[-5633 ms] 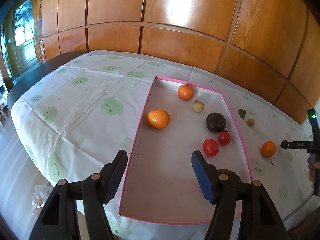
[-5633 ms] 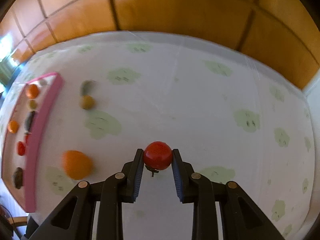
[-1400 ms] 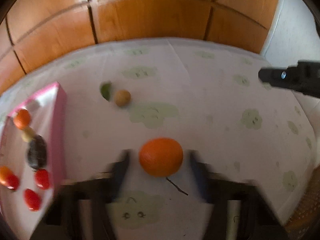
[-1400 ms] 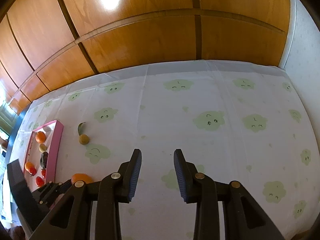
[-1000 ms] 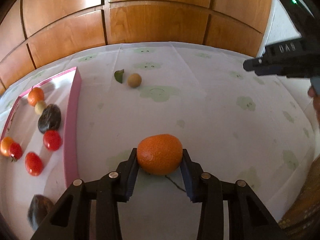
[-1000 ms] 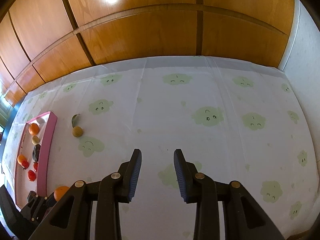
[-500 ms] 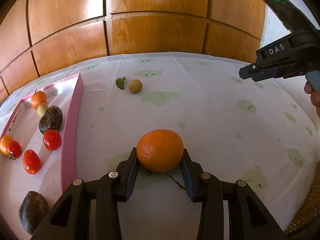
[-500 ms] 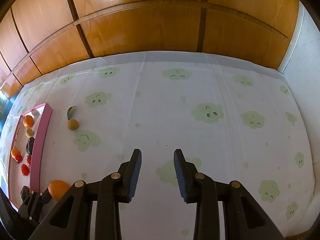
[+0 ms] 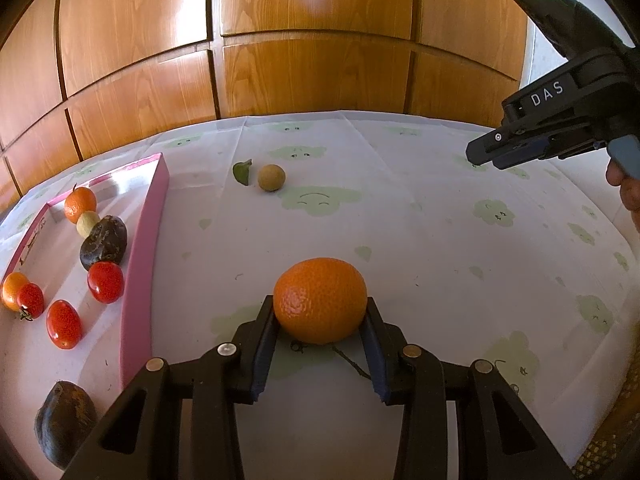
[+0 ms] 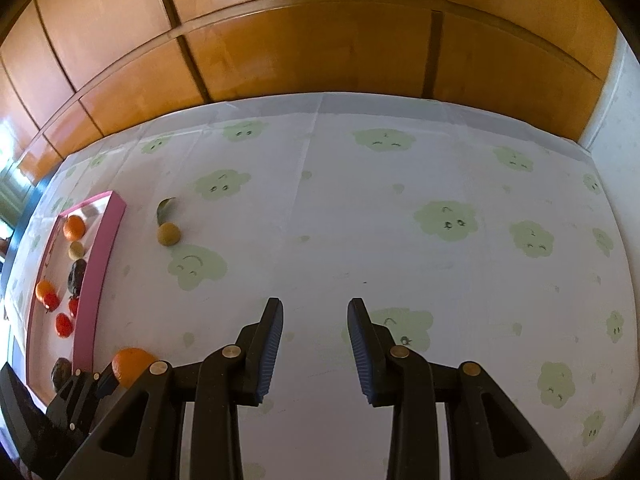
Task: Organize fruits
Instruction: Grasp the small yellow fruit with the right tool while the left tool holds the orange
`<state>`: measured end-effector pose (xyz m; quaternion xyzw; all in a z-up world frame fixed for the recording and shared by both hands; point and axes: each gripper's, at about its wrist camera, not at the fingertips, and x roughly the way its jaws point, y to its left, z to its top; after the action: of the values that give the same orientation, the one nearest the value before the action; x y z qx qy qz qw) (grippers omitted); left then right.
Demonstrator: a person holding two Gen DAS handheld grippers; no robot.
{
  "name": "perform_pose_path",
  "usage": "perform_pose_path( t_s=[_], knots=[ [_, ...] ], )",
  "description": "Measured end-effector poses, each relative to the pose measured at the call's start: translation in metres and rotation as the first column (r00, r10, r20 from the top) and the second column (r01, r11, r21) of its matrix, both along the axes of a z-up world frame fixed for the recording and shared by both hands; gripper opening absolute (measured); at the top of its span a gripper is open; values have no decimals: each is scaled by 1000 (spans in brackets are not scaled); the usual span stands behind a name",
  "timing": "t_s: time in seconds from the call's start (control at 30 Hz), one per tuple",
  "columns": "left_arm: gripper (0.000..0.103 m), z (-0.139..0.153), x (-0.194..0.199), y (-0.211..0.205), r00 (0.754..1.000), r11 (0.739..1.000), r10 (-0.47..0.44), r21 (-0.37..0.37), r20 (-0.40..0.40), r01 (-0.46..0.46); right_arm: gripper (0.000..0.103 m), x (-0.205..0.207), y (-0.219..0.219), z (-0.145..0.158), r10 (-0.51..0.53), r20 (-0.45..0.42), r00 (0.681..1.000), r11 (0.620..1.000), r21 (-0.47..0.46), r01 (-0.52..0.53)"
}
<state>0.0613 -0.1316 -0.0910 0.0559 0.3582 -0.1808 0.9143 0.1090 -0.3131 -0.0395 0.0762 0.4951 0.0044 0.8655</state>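
Observation:
My left gripper [image 9: 320, 320] is shut on an orange mandarin [image 9: 320, 300] and holds it just above the tablecloth, right of the pink tray [image 9: 140, 264]. The tray holds several fruits: oranges [image 9: 80, 205], red tomatoes [image 9: 105, 282] and dark fruits [image 9: 105, 237]. A small tan fruit [image 9: 271, 177] and a green leaf [image 9: 241, 172] lie on the cloth beyond. My right gripper [image 10: 315, 320] is open and empty above the middle of the table. It also shows in the left wrist view [image 9: 516, 148]. The held mandarin [image 10: 130, 364] shows at lower left in the right wrist view.
A white tablecloth [image 10: 400, 220] with green cloud faces covers the table. Wooden wall panels [image 9: 312, 40] stand behind it. The pink tray [image 10: 94, 280] lies at the table's left end. The table edge runs along the right [image 9: 624, 360].
My left gripper closed on the mandarin about a second ago and has lifted it slightly. The right gripper let go of its tomato earlier and now hovers open.

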Motion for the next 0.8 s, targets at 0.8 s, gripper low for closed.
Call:
perform_pose_path(
  t_s=[0.8],
  knots=[
    [40,2,0,0,1000,1000,-8,-10,9,8,34,25,50,-8,226,-56,973,971,89,-220]
  ],
)
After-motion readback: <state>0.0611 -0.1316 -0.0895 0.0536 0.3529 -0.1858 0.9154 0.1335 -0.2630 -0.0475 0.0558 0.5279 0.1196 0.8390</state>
